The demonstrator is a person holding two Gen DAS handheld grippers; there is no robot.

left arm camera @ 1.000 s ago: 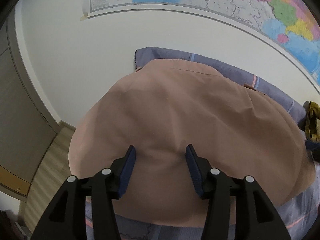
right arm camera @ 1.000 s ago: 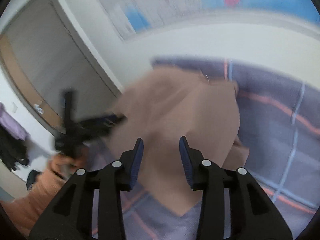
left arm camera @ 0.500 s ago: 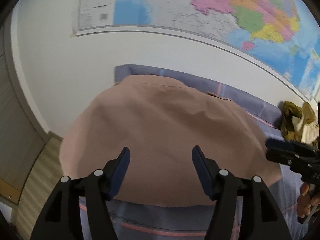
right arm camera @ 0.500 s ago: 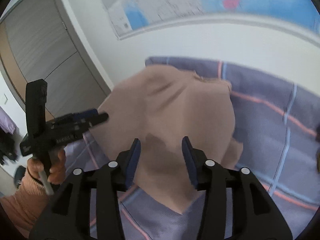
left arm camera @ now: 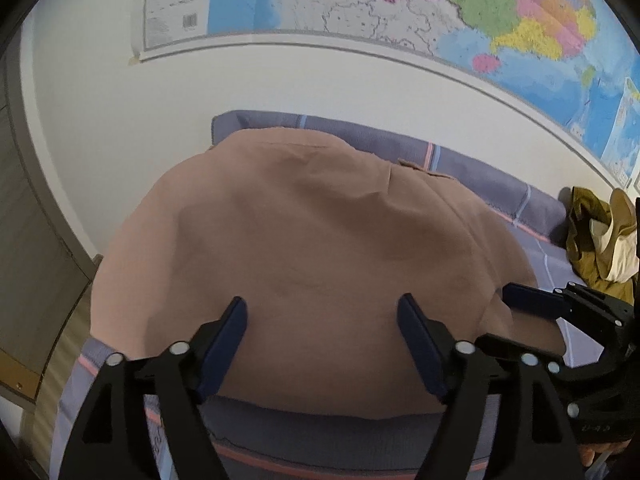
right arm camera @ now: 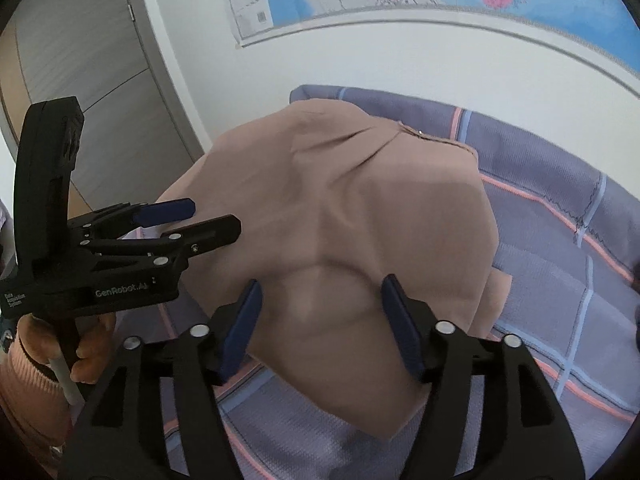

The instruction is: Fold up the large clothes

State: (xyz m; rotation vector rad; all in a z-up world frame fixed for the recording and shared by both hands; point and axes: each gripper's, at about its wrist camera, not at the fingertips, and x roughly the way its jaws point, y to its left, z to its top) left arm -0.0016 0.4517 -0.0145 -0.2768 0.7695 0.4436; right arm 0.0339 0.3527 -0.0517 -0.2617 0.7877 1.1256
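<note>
Landmark: the garment [left arm camera: 312,264], a tan folded piece lying flat on the bed [left arm camera: 472,164], whose cover is a purple check. All places below are given relative to it.

Left of garment: grey door [right arm camera: 80,80], wood floor [left arm camera: 60,352]. The garment's left edge runs out to the bed's left side. Above it on the wall, a map [left arm camera: 400,4].

Left gripper [left arm camera: 320,344]: jaws released, have just been opening, wide apart, nothing between them. It hovers over the garment's near edge, pads clear of the cloth. In the right wrist view the same left gripper [right arm camera: 188,220] sits at the garment's left side, carried by a hand [right arm camera: 88,344] in a pink cuff.

Right gripper [right arm camera: 320,320]: jaws also released, just been opening, empty. It hangs over the near corner of the garment, where the cloth tapers to a point on the cover. Creases fan out from the middle toward the far edge.

Right of garment: bare cover, then an olive bundle [left arm camera: 596,240] well apart, near the wall.

Judgement: one fold appears laid and let go; the step in hand is re-gripping for the next fold. To do it well:
- take the two near corners, one per gripper, catching all layers, not just the top one;
- close low, at the very edge, without pinching the cover;
- lift both sides together so the crease stays straight;
- flatten the central wrinkles before folding over them.
</note>
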